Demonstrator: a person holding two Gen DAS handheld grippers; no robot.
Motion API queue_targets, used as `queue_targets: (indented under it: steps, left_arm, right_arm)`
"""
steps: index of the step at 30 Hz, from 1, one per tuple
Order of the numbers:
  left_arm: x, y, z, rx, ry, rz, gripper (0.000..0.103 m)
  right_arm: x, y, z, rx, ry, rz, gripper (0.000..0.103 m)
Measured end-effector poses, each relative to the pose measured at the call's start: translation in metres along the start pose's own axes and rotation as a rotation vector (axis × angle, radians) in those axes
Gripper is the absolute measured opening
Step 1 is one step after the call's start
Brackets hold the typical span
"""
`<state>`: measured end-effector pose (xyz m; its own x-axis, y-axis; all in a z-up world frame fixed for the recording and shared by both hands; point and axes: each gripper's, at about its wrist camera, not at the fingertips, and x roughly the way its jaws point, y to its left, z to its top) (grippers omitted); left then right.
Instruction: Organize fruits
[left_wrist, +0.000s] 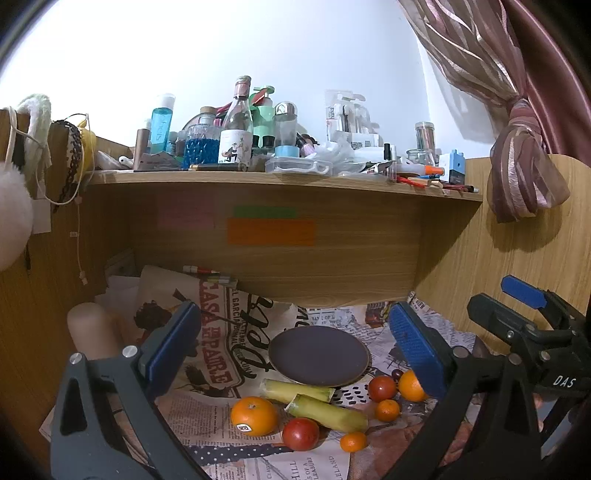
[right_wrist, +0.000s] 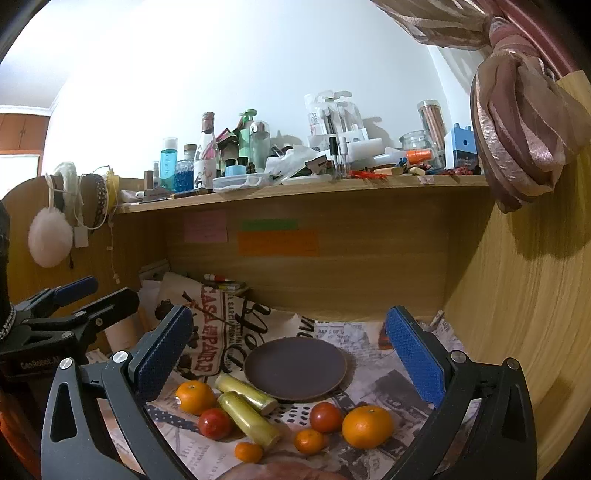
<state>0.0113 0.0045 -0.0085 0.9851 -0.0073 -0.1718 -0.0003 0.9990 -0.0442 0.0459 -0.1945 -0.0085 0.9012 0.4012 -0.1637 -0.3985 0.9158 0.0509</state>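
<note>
A dark round plate (left_wrist: 319, 354) (right_wrist: 295, 368) lies on newspaper under the shelf. In front of it lie two oranges (left_wrist: 254, 416) (right_wrist: 367, 426), two red tomatoes (left_wrist: 300, 434) (right_wrist: 325, 417), two small mandarins (left_wrist: 387, 410) (right_wrist: 309, 441) and two green cane pieces (left_wrist: 327, 408) (right_wrist: 248, 417). My left gripper (left_wrist: 295, 354) is open and empty, above the fruit. My right gripper (right_wrist: 291, 358) is open and empty, above the fruit. The right gripper also shows at the right of the left wrist view (left_wrist: 524, 295).
A wooden shelf (left_wrist: 284, 181) crowded with bottles and jars overhangs the back. Wooden side panels (right_wrist: 517, 314) close in left and right. A beige cylinder (left_wrist: 92, 332) stands at the left. A tied curtain (right_wrist: 517, 122) hangs at the right.
</note>
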Motion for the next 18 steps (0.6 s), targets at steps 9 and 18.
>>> queue_targets:
  steps: [9, 18]
  left_arm:
    - [0.0002, 0.003, 0.0006, -0.004, 0.002, -0.003, 0.103]
    - [-0.0004, 0.005, -0.0009, -0.008, -0.008, 0.001, 0.103]
  right_arm:
    - [0.0007, 0.0032, -0.0009, -0.009, 0.004, 0.0, 0.103]
    - [0.0005, 0.0045, -0.0011, -0.005, 0.004, -0.001, 0.103]
